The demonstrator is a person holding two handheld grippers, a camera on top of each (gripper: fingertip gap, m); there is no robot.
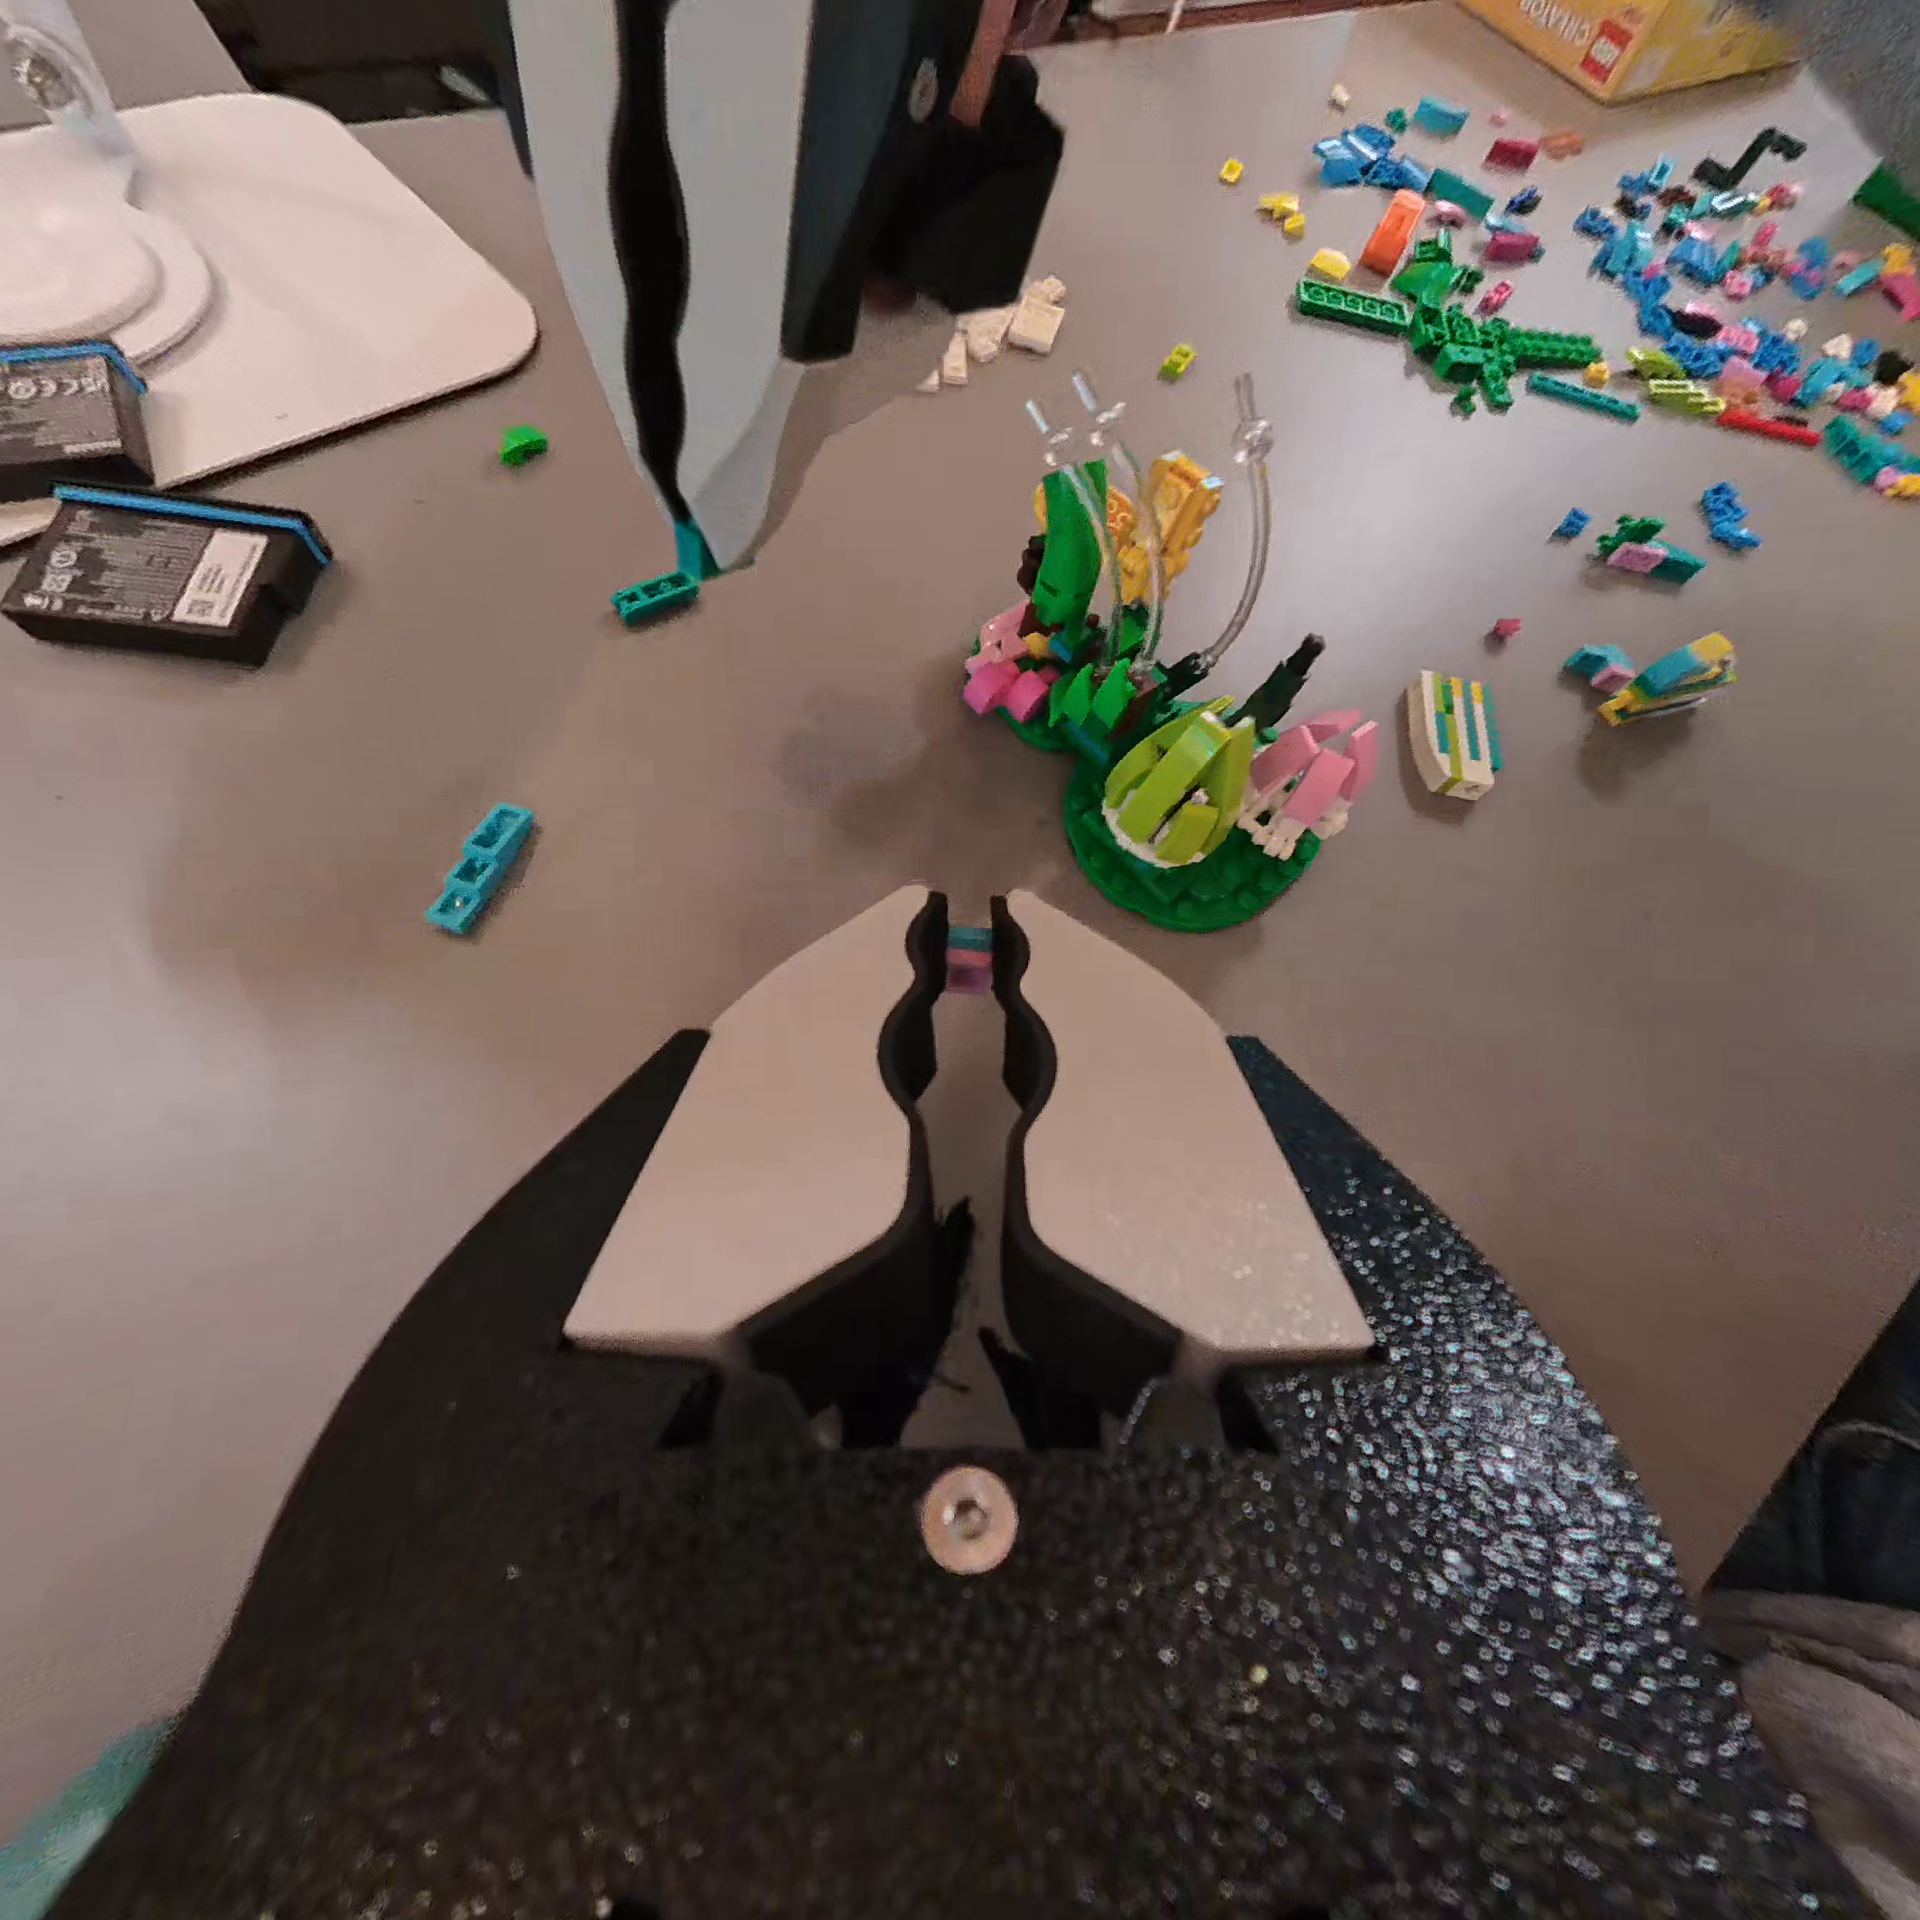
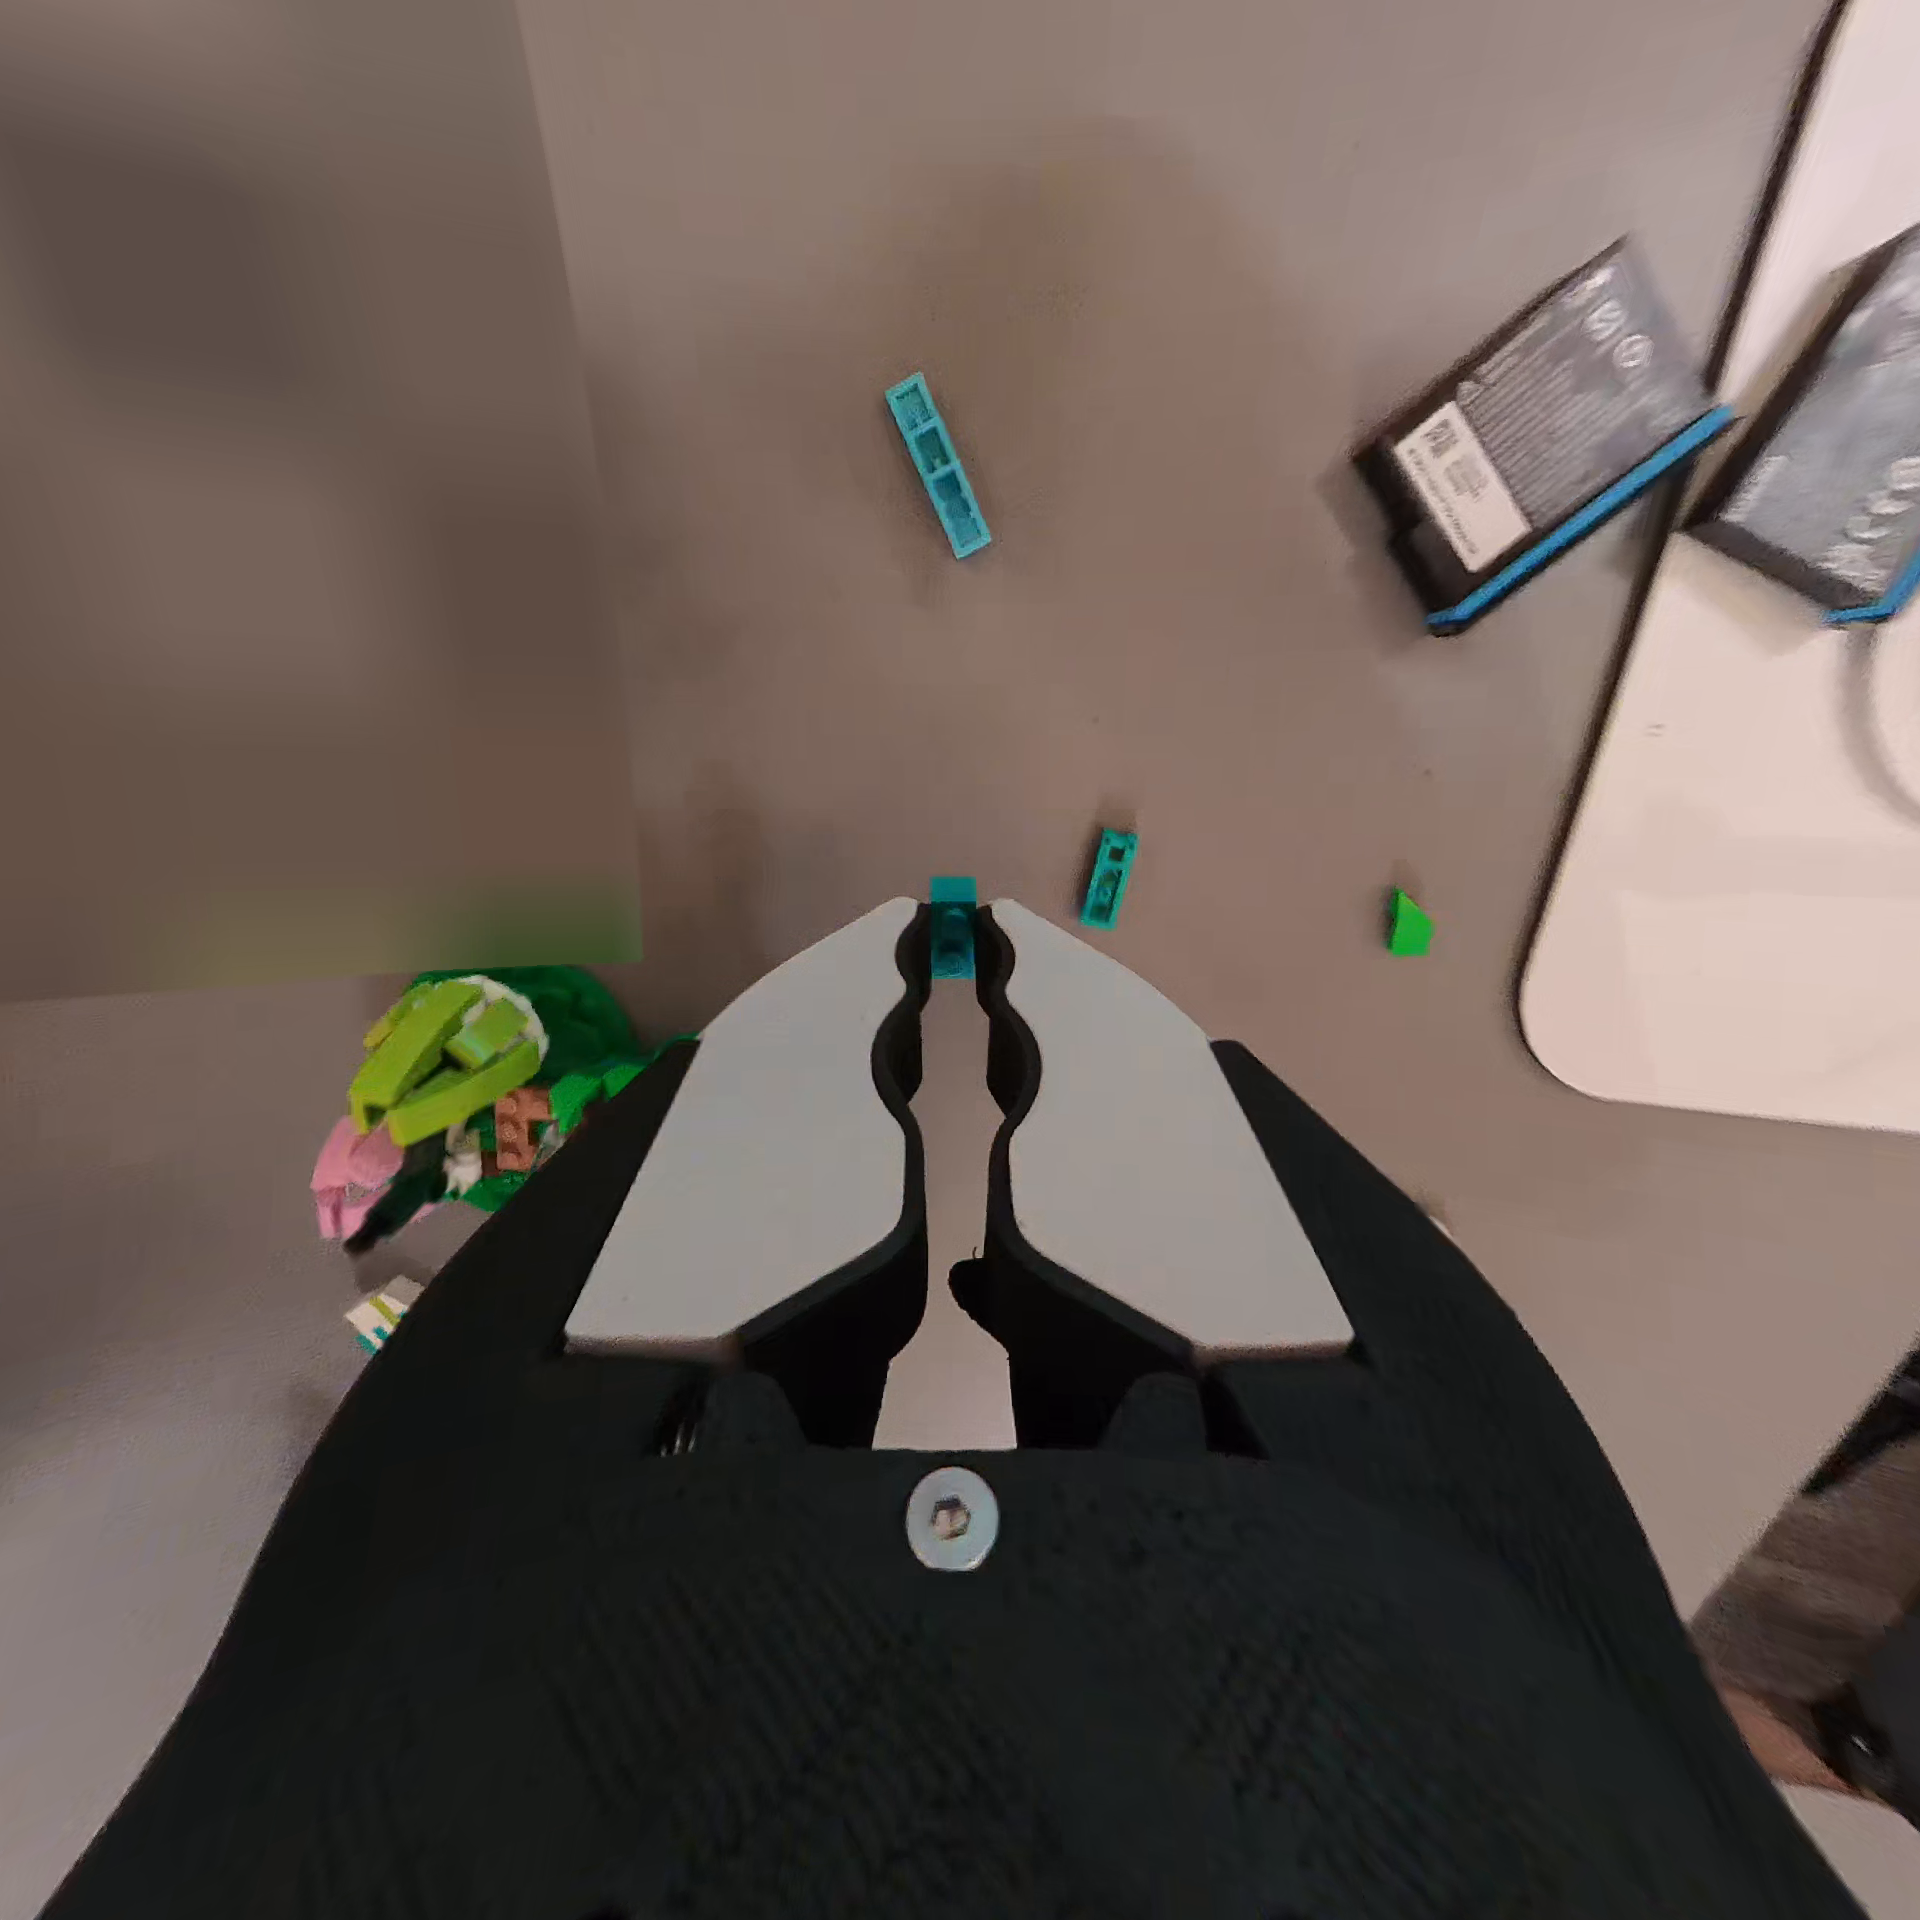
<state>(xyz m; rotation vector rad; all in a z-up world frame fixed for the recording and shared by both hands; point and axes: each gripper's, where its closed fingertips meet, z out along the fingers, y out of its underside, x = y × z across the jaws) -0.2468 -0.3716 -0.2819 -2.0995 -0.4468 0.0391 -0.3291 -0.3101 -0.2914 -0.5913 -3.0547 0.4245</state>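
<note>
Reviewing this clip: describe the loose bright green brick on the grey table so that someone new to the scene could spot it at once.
Start at the white mat in the table's far left corner, with two black battery packs at its edge. Just right of the mat, alone on bare table, lies the green brick. It is small, sloped and bright green, unlike the longer teal bricks nearby.

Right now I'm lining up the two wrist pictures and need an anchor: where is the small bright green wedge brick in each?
Left wrist view: the green wedge brick lies upper left, beside the white pad.
Right wrist view: it lies right of centre, just left of the same pad.
Shared landmark: the black battery with a blue edge.
</note>
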